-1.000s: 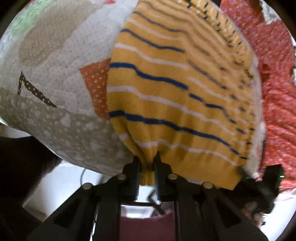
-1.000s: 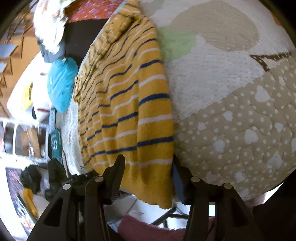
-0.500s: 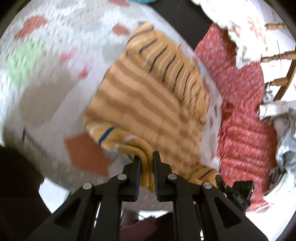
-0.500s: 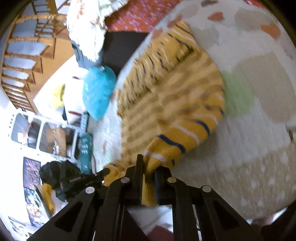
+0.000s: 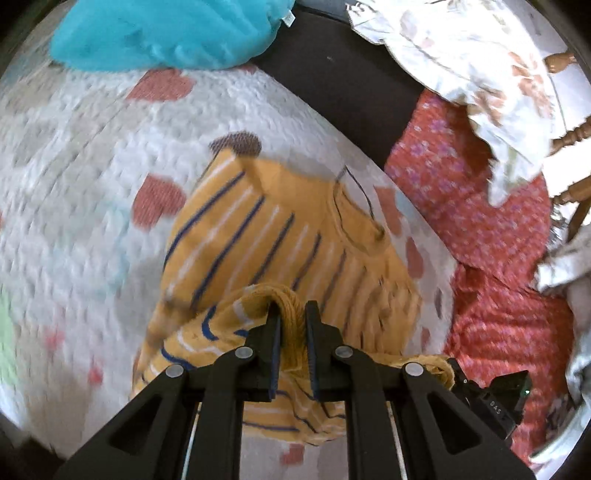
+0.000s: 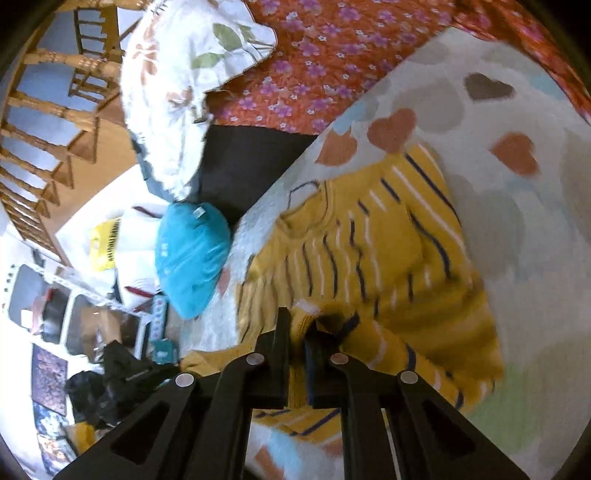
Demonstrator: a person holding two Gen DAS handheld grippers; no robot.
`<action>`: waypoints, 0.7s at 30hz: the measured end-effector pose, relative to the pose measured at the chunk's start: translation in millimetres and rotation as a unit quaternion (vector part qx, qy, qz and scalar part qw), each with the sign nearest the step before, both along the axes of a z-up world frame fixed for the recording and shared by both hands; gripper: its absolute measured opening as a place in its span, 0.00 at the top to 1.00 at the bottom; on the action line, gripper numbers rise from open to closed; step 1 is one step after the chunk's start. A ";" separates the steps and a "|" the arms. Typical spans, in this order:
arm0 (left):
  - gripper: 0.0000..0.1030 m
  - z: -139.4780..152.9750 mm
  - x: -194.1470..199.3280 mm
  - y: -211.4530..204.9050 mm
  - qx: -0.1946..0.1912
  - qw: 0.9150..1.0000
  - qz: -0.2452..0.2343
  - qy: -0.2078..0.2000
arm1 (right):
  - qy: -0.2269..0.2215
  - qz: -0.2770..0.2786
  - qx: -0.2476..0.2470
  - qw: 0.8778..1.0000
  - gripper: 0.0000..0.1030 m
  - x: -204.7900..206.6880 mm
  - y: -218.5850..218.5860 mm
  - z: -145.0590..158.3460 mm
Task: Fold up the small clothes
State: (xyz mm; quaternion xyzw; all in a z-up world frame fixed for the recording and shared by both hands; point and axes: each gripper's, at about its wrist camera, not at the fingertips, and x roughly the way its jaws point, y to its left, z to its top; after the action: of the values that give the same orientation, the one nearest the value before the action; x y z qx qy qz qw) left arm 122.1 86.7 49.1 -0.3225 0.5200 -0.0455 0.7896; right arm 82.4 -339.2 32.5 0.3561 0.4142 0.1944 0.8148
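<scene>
A small yellow sweater [image 5: 288,236] with blue and white stripes lies on a white quilt [image 5: 74,206] with heart patches. My left gripper [image 5: 291,325] is shut on the sweater's bottom hem, lifted and carried over the body toward the neckline [image 5: 354,218]. The right wrist view shows the same sweater [image 6: 388,251]. My right gripper [image 6: 297,328] is shut on the hem's other corner, held above the sweater's lower half. The other gripper shows at the lower right of the left view [image 5: 495,398] and at the lower left of the right view [image 6: 122,380].
A teal garment [image 5: 166,33] lies at the quilt's far edge, also in the right view [image 6: 188,258]. A red floral cloth [image 5: 491,236] and a white floral cloth [image 5: 472,62] lie beside the quilt. A wooden chair [image 6: 44,107] stands beyond.
Both grippers, each holding the hem, lifted it and carried it forward over the sweater toward the neckline. The right gripper closed on the hem within the last second.
</scene>
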 end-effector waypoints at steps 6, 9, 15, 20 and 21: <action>0.93 -29.5 80.8 -2.4 0.057 0.998 0.002 0.024 | 0.040 -0.039 -0.029 0.998 0.94 89.3 1.2 -31.5; 0.93 -42.4 104.4 -0.3 0.078 0.996 0.000 0.032 | 0.060 -0.049 -0.030 0.997 0.94 119.2 -0.3 -50.8; 0.65 -33.9 94.6 11.9 0.072 0.997 0.009 0.014 | 0.096 -0.078 0.008 0.992 0.90 143.9 -11.3 -73.5; 0.54 -35.4 61.9 14.0 0.072 0.997 0.006 0.011 | 0.065 -0.080 -0.002 0.995 0.67 135.3 -18.6 -57.8; 0.54 -37.3 56.0 15.1 0.083 0.996 0.004 0.010 | 0.047 -0.089 -0.021 0.995 0.50 129.0 -21.8 -48.7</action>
State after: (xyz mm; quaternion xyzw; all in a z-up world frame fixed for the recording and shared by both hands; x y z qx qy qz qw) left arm 178.1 101.7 11.7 -0.2583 0.5285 0.0042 0.8087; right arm 211.4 -360.9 -16.2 0.3833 0.4229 0.0949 0.8156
